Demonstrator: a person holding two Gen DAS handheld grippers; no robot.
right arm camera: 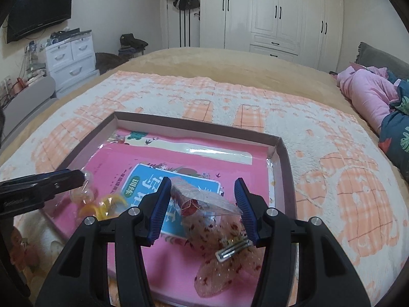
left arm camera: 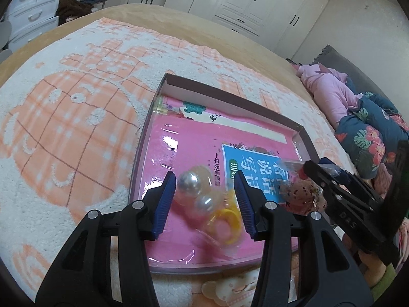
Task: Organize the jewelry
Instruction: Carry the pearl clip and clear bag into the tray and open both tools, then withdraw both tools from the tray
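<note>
Left tool (left arm camera: 205, 197) wide — around bagged pearls (left arm camera: 196, 189); right tool (right arm camera: 203, 204) wide (hair clip (right arm camera: 234, 249) between).

In front of me the shallow box (right arm camera: 282, 153) sits on the towel, lined with a pink book. On its near left lies a clear packet of pearl beads (left arm camera: 194, 189) with a yellow ring (left arm camera: 230, 220) (blurred, so details escape me). To the right lies a pink speckled mesh hair bow (right arm camera: 222, 255), its silver clip (right arm camera: 234, 250) facing up, inside crinkled clear wrap.
</note>
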